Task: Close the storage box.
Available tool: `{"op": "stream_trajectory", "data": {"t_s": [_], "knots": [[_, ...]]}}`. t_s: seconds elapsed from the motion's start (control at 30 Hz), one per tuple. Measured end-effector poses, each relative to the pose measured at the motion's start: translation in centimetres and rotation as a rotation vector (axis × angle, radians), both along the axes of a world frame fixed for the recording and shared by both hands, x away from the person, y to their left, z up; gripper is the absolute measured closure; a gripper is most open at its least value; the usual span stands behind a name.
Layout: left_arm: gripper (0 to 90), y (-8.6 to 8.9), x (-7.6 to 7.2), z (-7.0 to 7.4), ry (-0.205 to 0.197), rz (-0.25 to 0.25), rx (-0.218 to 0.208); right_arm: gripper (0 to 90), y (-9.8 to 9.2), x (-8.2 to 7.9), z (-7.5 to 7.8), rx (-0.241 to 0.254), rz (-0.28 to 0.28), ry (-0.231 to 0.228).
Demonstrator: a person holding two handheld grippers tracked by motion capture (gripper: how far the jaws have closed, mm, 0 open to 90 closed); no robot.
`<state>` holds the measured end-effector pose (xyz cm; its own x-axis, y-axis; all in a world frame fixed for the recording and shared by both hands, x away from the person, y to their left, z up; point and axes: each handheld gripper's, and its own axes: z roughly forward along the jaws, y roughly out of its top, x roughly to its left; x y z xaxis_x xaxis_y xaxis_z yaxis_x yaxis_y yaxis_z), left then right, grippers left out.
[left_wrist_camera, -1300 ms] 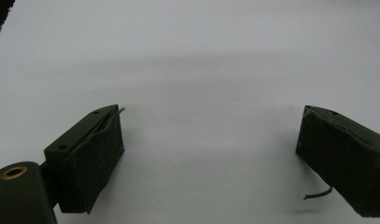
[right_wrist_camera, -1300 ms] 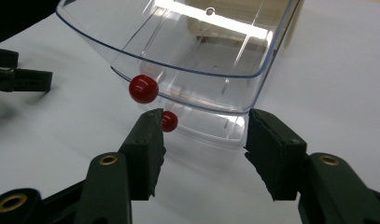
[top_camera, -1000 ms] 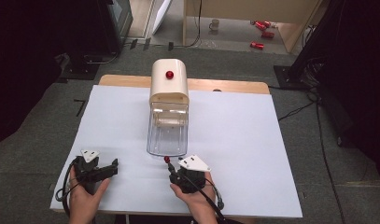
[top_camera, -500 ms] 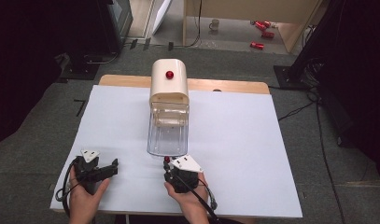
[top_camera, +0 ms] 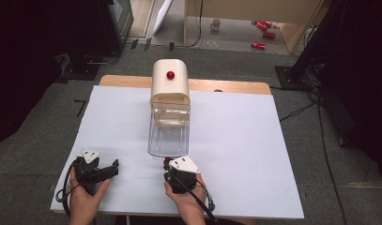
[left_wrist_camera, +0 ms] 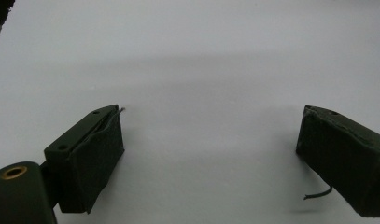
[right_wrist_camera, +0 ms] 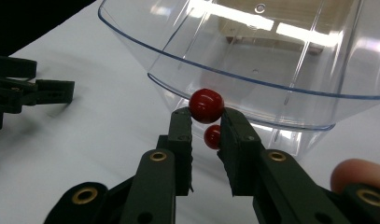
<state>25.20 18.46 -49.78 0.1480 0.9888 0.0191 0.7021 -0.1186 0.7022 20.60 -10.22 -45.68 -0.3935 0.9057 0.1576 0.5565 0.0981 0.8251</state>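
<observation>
A small red ball [right_wrist_camera: 206,105] sits pinched between the tips of my right gripper [right_wrist_camera: 206,115], whose jaws have just been closing on it. In the high view the ball [top_camera: 167,160] is right at the front rim of the clear plastic container [top_camera: 169,136], with the right gripper [top_camera: 169,164] just before it. A second, smaller red shape shows lower between the jaws; I cannot tell if it is a reflection. My left gripper [left_wrist_camera: 211,154] stands open over bare white table, at the front left [top_camera: 114,167].
The clear container [right_wrist_camera: 271,70] sticks out from a cream machine [top_camera: 170,91] with a red button [top_camera: 170,74] at the middle back of the white table [top_camera: 249,140]. Dark floor, cables and stands surround the table.
My right gripper has shifted a little to the left and its jaws have narrowed onto the red ball. The left gripper has stayed put.
</observation>
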Motion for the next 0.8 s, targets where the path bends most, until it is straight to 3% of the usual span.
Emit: {"op": "stream_trajectory", "data": {"t_s": [0.8], "knots": [[7.3, 0.0, 0.0, 0.0, 0.000, 0.000, 0.000, 77.1, -0.5, 0.3, 2.5, -0.030, -0.029, -0.060]]}}
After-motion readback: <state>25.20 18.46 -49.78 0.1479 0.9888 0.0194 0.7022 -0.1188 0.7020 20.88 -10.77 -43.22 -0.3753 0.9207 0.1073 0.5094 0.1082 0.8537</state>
